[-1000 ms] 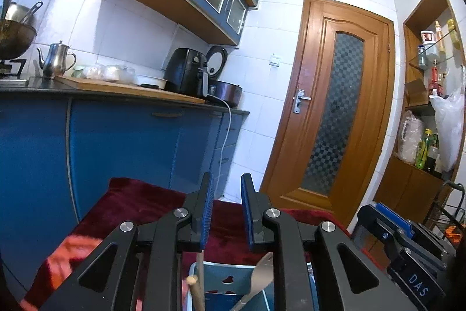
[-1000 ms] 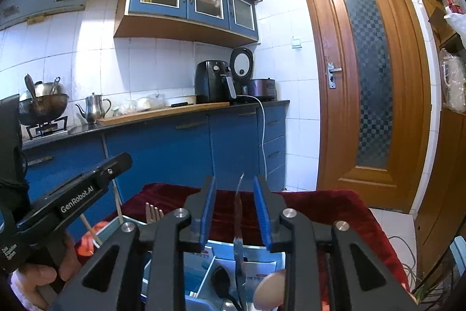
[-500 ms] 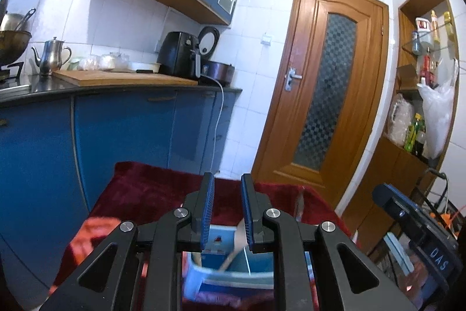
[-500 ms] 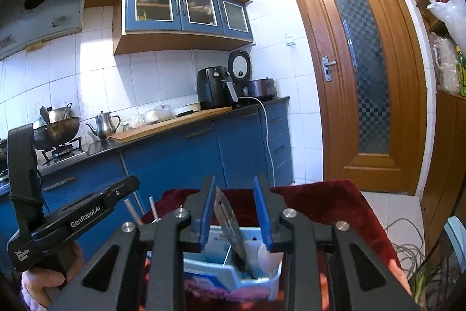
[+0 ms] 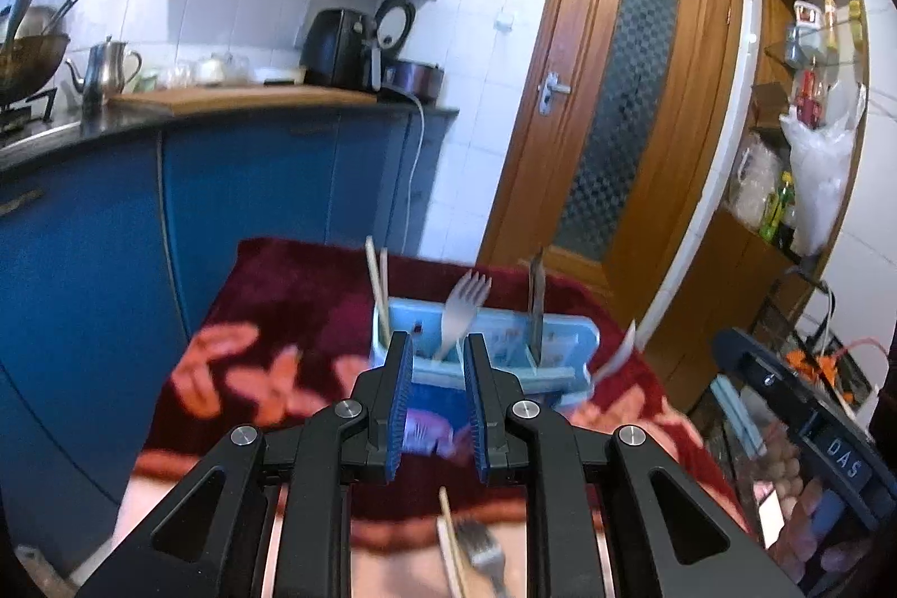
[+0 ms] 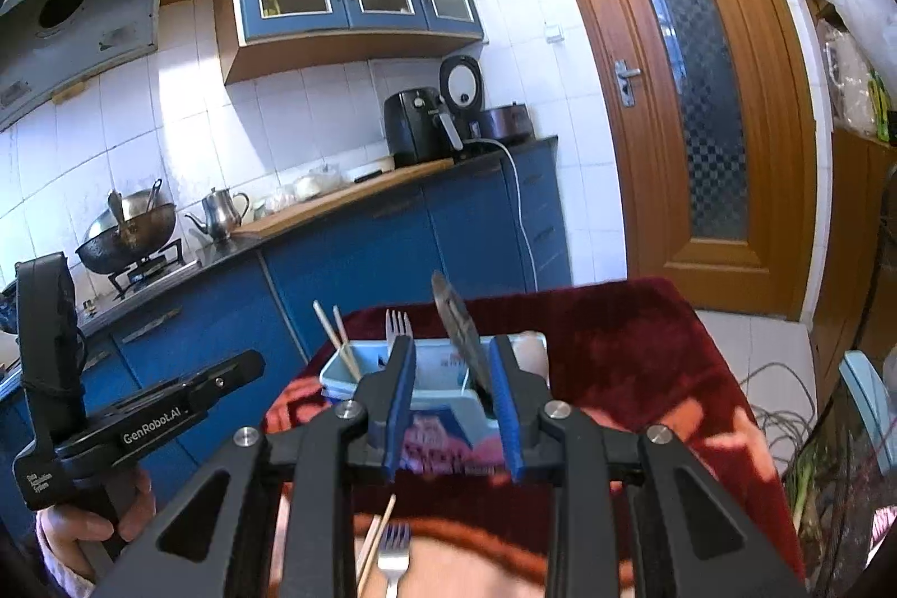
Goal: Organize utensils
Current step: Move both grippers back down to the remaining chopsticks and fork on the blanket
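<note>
My left gripper (image 5: 436,404): jaws slightly apart, empty. My right gripper (image 6: 453,404): same. Organizer (image 5: 504,365) mid-surface, holding chopsticks, fork, knife. Loose fork (image 6: 393,550), chopstick (image 6: 374,539) at near edge: light, stiff, slippery; take fork by its handle.

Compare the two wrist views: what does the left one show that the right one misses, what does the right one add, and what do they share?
Left only: open shelves with bottles.

Right only: the range hood and the hand gripping the left tongs.

Both: the blue utensil holder with chopsticks, fork and knife, plus a second fork lying on the red cloth.
</note>
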`<action>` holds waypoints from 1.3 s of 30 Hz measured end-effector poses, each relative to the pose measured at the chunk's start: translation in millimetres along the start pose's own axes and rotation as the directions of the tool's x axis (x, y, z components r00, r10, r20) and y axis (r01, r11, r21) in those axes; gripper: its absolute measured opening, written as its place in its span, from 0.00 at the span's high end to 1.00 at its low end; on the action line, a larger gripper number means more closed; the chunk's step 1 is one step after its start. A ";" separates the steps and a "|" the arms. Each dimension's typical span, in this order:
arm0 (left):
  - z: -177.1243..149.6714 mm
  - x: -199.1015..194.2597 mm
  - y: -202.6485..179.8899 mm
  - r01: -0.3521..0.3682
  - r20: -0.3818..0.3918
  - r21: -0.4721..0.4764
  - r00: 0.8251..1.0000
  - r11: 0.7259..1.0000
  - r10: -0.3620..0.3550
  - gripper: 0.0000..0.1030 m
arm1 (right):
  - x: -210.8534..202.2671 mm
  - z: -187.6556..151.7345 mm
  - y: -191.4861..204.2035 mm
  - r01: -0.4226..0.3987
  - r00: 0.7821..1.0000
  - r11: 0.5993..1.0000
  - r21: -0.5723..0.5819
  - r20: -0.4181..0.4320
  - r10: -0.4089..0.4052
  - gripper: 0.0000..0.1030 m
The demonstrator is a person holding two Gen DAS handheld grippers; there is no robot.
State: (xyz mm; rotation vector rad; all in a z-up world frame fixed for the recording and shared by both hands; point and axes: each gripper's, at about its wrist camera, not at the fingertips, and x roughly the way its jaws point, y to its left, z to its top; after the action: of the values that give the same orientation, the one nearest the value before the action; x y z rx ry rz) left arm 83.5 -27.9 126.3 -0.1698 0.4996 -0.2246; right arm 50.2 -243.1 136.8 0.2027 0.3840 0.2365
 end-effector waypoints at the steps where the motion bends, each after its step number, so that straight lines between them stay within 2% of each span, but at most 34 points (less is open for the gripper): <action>1: -1.9 -0.2 -0.2 -0.002 -0.013 0.004 1.000 1.000 0.002 0.82 | -3.1 -2.8 0.2 0.002 1.000 1.000 0.001 -0.010 -0.002 0.71; 6: -21.3 -4.3 -0.8 0.004 -0.089 0.013 0.996 1.000 -0.003 0.82 | -15.7 -16.3 -0.5 0.015 0.998 1.000 0.011 -0.056 -0.014 0.71; 18: -57.6 -0.3 -3.6 0.026 -0.198 0.006 0.980 1.000 -0.024 0.82 | -29.6 -50.8 -3.7 0.014 0.991 0.999 0.042 -0.137 -0.008 0.68; 39: -98.1 39.4 -13.2 0.011 -0.340 0.041 0.941 0.999 0.003 0.82 | -22.6 -80.6 -24.3 0.040 0.976 0.995 0.089 -0.219 -0.019 0.67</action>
State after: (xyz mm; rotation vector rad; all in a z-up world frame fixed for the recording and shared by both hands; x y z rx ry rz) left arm 66.7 -61.1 26.4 -0.0901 0.8380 -0.2700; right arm 2.9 -260.1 65.6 0.2637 0.6164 0.2121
